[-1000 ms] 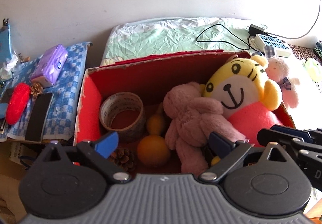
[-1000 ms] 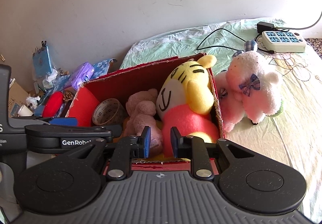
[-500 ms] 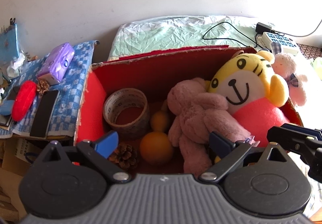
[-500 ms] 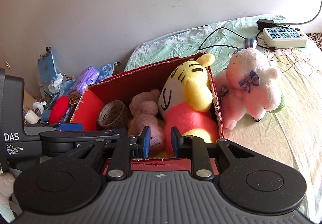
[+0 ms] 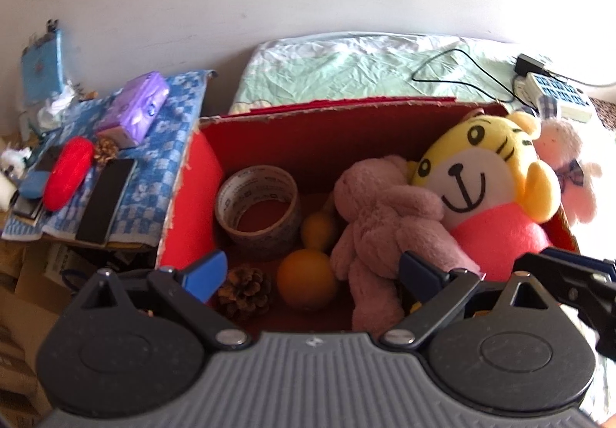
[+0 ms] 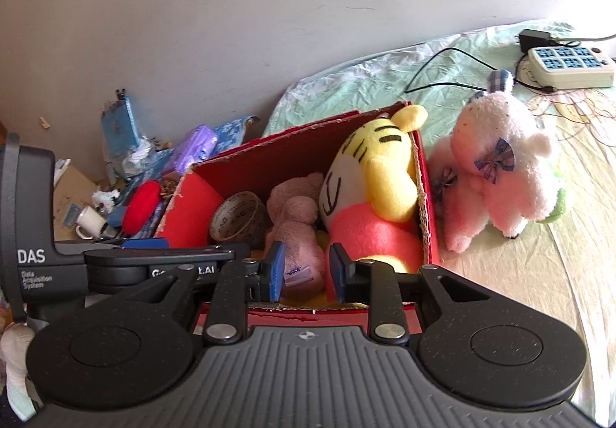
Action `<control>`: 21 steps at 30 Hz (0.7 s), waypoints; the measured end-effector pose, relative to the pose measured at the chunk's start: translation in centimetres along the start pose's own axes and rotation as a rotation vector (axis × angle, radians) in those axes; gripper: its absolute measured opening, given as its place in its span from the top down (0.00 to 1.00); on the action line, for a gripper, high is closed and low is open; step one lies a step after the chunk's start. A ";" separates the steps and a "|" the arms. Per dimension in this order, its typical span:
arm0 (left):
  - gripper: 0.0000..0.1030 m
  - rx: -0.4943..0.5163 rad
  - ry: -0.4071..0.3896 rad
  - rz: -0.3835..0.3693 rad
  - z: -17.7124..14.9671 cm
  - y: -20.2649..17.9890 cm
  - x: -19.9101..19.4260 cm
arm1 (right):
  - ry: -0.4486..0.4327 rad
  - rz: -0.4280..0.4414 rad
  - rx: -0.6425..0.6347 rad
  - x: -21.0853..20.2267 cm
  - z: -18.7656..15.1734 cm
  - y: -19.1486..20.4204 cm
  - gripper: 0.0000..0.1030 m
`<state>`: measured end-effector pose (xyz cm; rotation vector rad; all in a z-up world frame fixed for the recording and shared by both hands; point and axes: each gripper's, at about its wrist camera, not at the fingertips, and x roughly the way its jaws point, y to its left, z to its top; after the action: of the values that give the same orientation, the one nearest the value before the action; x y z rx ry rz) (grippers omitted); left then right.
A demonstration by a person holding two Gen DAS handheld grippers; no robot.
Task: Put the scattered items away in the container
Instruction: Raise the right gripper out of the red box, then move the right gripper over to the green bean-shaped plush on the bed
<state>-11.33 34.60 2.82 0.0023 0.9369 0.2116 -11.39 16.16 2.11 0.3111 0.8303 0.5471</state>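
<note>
The fluffy pink-and-white plush lamb (image 6: 500, 174) is sitting on the bed just outside the red cardboard box's (image 6: 425, 204) right wall, nearer the narrowly parted, empty right tongs (image 6: 306, 270) than the wide-open left tongs (image 5: 312, 274).

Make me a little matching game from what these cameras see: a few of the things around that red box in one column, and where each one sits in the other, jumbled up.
Things:
1. tape roll
2. white plush lamb
3. purple tissue pack
4. pine cone

Places:
A. on the blue checked cloth, left of the red box
B. inside the box, at its near edge, beside the orange
C. on the bed sheet, outside the box's right wall
D. inside the box, near its left wall

Pairs: 1-D, 2-C, 3-A, 4-B
</note>
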 end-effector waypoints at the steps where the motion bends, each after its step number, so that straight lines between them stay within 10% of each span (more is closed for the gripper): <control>1: 0.07 -0.012 -0.001 0.006 0.1 -0.2 -0.1 | 0.002 0.013 -0.007 -0.2 0.1 -0.2 0.72; 21: 0.07 -0.072 -0.064 0.093 1.2 -7.8 -3.4 | 0.041 0.078 -0.045 -3.6 2.0 -9.2 0.71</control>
<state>-10.98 26.48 5.52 -0.0139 0.8653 0.3293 -8.75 6.47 1.37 0.2927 0.8467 0.6456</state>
